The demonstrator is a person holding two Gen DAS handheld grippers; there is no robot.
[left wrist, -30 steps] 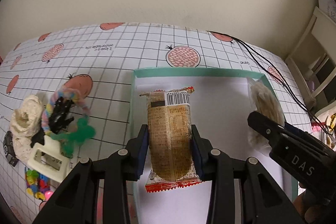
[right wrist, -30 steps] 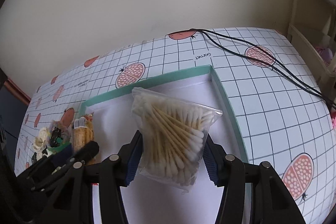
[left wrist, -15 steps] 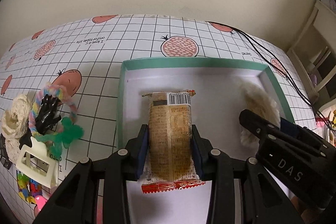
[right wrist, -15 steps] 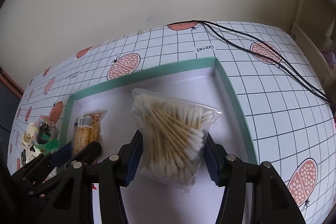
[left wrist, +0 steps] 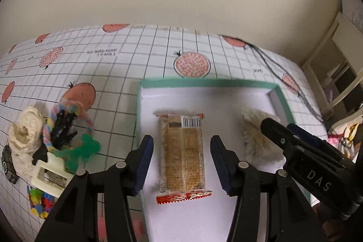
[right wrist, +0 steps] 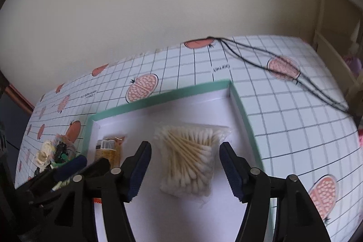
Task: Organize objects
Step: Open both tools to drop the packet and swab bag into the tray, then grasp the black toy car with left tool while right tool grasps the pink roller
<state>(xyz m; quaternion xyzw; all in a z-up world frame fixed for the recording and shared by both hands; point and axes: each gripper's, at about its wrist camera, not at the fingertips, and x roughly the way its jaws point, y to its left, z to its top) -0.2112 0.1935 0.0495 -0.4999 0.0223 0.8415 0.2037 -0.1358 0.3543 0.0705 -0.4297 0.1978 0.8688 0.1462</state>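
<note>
A shallow white box with a teal rim [left wrist: 204,82] [right wrist: 172,94] lies on the gridded tablecloth. Inside its left part lies a brown snack packet [left wrist: 183,155] [right wrist: 109,150] with a barcode at the far end. My left gripper [left wrist: 181,162] stands open, its fingers on either side of the packet and clear of it. A clear bag of cotton swabs [right wrist: 190,158] [left wrist: 258,137] lies flat in the box's right part. My right gripper [right wrist: 185,168] is open around the bag without touching it.
Left of the box sits a heap of small items: a cream lace roll [left wrist: 25,137], a pastel braided ring [left wrist: 65,115], a black clip, a green toy [left wrist: 84,151], a cream hair claw [left wrist: 50,174] and colourful beads. Black cables [right wrist: 272,69] run across the far right.
Both grippers have opened and let go: the snack packet and the cotton swab bag now lie on the box floor. Both grippers have also lowered toward the box.
</note>
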